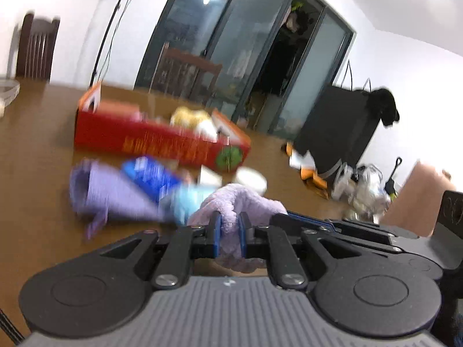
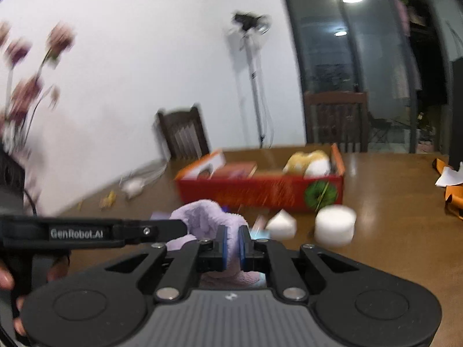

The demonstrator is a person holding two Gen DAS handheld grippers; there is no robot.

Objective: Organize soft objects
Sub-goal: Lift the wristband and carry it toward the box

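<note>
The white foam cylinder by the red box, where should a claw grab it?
Grab the white foam cylinder around its round side wall, coming straight down from above. It stands upright on the table with its flat top up. The white cone sits on its left, so close the fingers front-to-back.

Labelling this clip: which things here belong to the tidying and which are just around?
Job: purple cloth held by both grippers, left and right; red box; white foam pieces.
Around: chairs, flowers, orange wrapping.
</note>
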